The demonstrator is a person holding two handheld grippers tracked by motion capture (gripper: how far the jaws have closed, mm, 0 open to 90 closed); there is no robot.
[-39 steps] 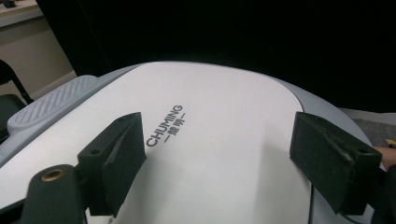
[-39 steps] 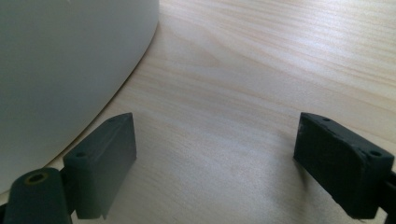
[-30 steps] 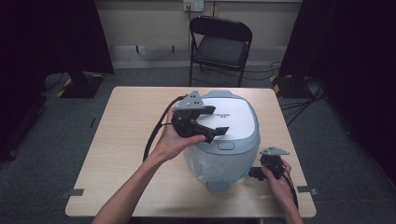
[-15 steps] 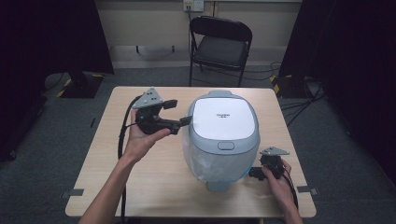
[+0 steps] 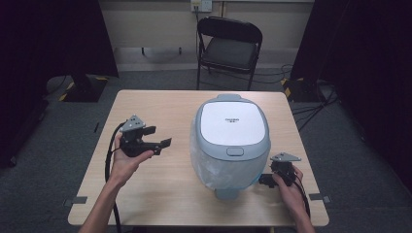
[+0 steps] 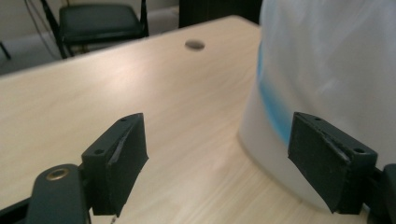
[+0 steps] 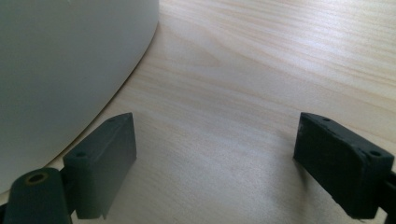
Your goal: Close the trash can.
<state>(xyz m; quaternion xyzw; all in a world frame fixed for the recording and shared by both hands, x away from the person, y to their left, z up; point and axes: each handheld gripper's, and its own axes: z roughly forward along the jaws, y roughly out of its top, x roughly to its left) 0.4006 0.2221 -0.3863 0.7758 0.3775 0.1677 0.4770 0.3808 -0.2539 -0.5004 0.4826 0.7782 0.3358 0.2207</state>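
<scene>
From my station I see a black folding chair [image 5: 228, 46] behind the wooden table [image 5: 160, 109], cables [image 5: 311, 104] trailing over the grey floor [image 5: 53, 126] at right.

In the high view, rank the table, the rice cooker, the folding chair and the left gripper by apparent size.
1. Table.
2. Rice cooker.
3. Folding chair; it stands farther from the camera, so its rank against the cooker is unsure.
4. Left gripper.
</scene>
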